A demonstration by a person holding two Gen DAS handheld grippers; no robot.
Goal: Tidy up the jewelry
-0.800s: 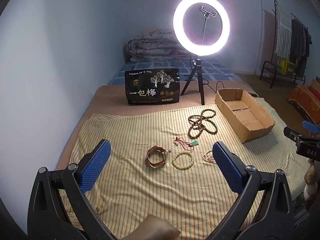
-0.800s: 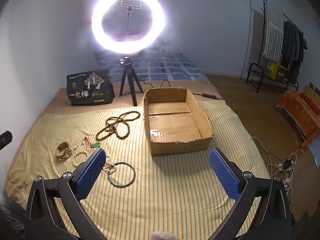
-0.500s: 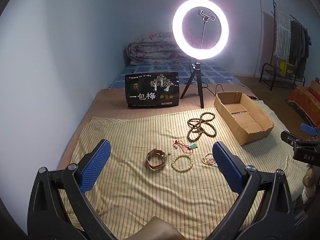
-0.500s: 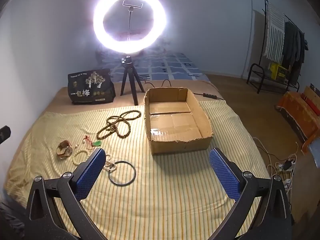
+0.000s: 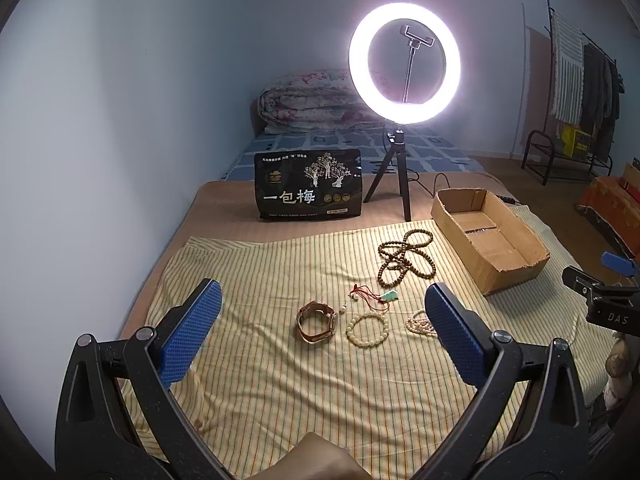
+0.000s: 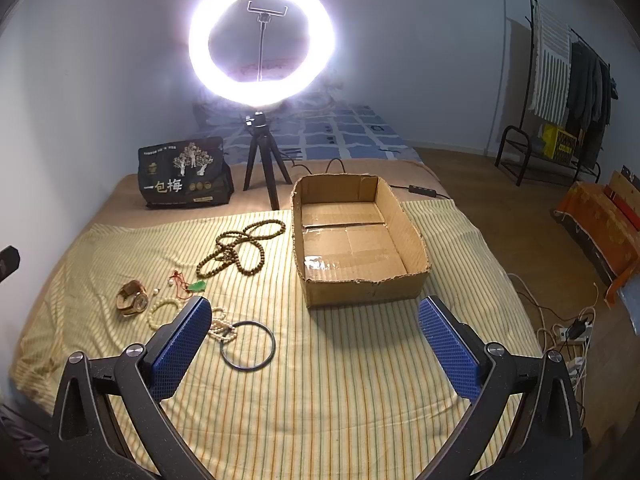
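**Jewelry still loose beside an empty box**

A striped cloth [image 6: 360, 380] is spread ahead of both grippers. Ahead of the right gripper [image 6: 315, 348], held wide apart and empty, the cardboard box [image 6: 360, 284] is seen; the dark bangle [image 6: 248, 345] lies near its left finger. Between the left gripper's [image 5: 322, 330] spread fingers, watch [image 5: 316, 321] and bead bracelet [image 5: 367, 330] are clustered; neighbours could be snagged.

Bare striped cloth [image 6: 360, 380] in front of the cardboard box [image 6: 360, 292] gives open passage; its near wall blocks low entry, its top is open, and ring-light tripod [image 6: 264, 176] and black bag [image 6: 182, 174] crowd the far edge.
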